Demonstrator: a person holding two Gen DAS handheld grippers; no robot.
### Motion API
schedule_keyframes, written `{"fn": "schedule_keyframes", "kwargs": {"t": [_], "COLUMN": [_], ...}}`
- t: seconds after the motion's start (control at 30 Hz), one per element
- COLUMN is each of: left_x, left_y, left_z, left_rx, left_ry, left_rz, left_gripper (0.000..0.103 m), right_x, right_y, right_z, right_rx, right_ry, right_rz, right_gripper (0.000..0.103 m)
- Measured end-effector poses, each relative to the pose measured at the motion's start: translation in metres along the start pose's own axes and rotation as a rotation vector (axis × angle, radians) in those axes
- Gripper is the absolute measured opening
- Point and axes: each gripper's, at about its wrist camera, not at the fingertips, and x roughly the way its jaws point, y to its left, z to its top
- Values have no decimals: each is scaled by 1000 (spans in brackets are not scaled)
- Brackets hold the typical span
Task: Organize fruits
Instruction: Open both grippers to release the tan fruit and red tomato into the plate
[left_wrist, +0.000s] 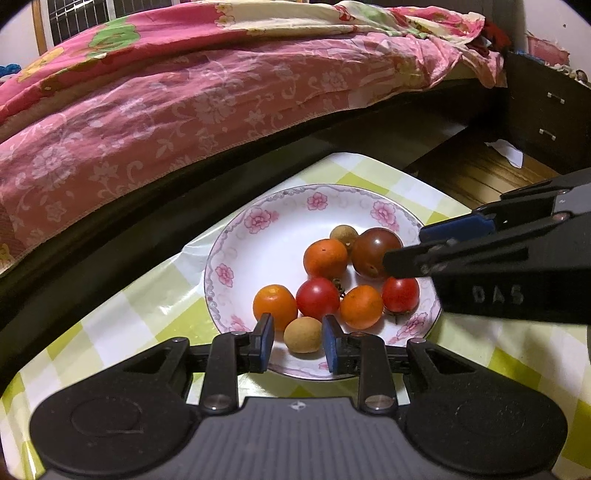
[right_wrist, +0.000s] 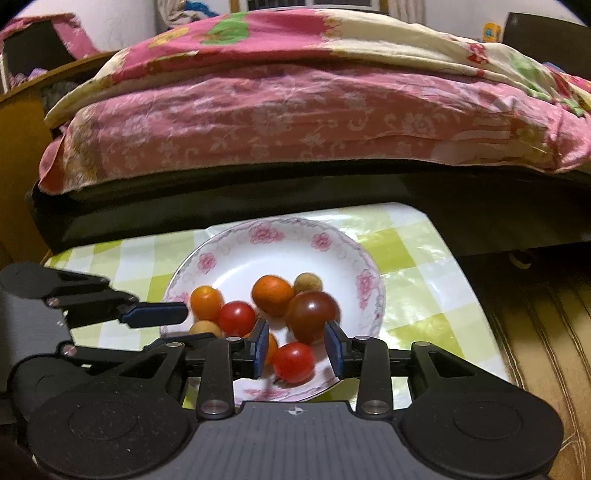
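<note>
A white plate with pink flowers (left_wrist: 258, 236) (right_wrist: 236, 266) holds several small fruits: orange and red tomatoes, a dark brown tomato (left_wrist: 375, 251) (right_wrist: 312, 314), and two tan longans. My left gripper (left_wrist: 298, 341) is open at the plate's near rim, with a tan longan (left_wrist: 303, 334) between its fingers, not squeezed. My right gripper (right_wrist: 297, 349) is open above the plate, with a red tomato (right_wrist: 293, 362) between and just below its fingers. In the left wrist view the right gripper (left_wrist: 402, 247) comes in from the right, beside the dark tomato.
The plate sits on a small table with a green-and-white checked cover (left_wrist: 155, 306) (right_wrist: 417, 280). A bed with pink floral bedding (left_wrist: 184, 110) (right_wrist: 295, 118) stands close behind. A dark drawer cabinet (left_wrist: 546, 118) and wooden floor (right_wrist: 535, 332) lie to the right.
</note>
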Motion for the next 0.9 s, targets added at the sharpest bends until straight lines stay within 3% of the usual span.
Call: {"fn": "schedule_keyframes", "kwargs": {"t": [0.9], "left_x": [-3], "left_y": [-3], "left_z": [0], "left_rx": [-9], "left_ry": [-1], "left_rz": [34], "left_gripper": [38], "right_x": [0], "right_y": [-5], "right_z": [-6], "right_rx": [16], "right_ry": [32], "right_rz": [-49], "right_gripper": [32]}}
